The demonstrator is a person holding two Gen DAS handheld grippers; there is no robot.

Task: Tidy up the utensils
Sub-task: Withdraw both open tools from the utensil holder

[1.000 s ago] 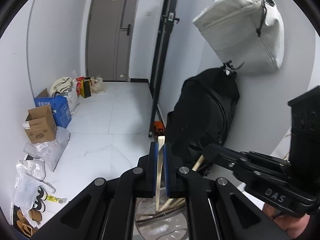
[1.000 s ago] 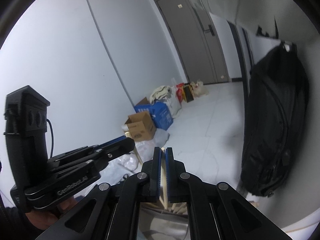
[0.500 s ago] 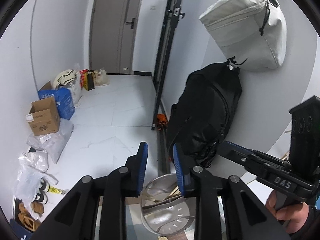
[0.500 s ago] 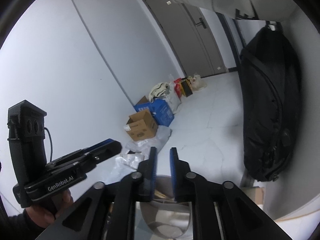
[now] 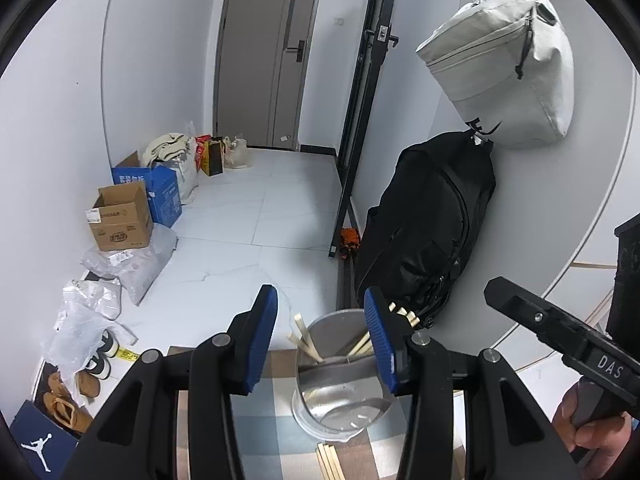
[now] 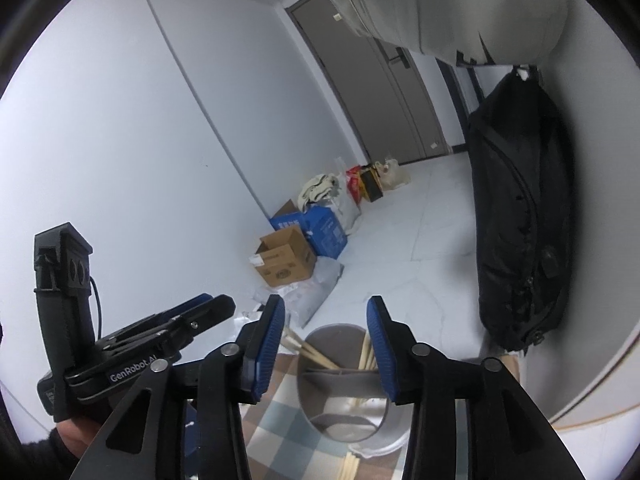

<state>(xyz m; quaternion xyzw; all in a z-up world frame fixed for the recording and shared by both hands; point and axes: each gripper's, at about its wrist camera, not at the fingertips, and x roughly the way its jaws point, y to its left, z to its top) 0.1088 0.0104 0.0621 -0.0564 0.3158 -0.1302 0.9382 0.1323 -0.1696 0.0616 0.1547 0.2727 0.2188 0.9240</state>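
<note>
Wooden chopsticks [image 5: 306, 338] now in metal holder [image 5: 340, 400]; left gripper [image 5: 324, 344], right gripper [image 6: 326, 350] spread wide, empty.

A shiny metal utensil holder [image 5: 340, 396], round with an inner divider, stands upright on a checked cloth. Wooden chopsticks [image 5: 306, 338] lean in its far compartment, tips past the rim. More chopsticks [image 5: 330, 462] lie flat just near it.

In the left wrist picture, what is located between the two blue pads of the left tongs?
In the left wrist view, the metal holder with wooden chopsticks in it shows between the open left tongs.
</note>
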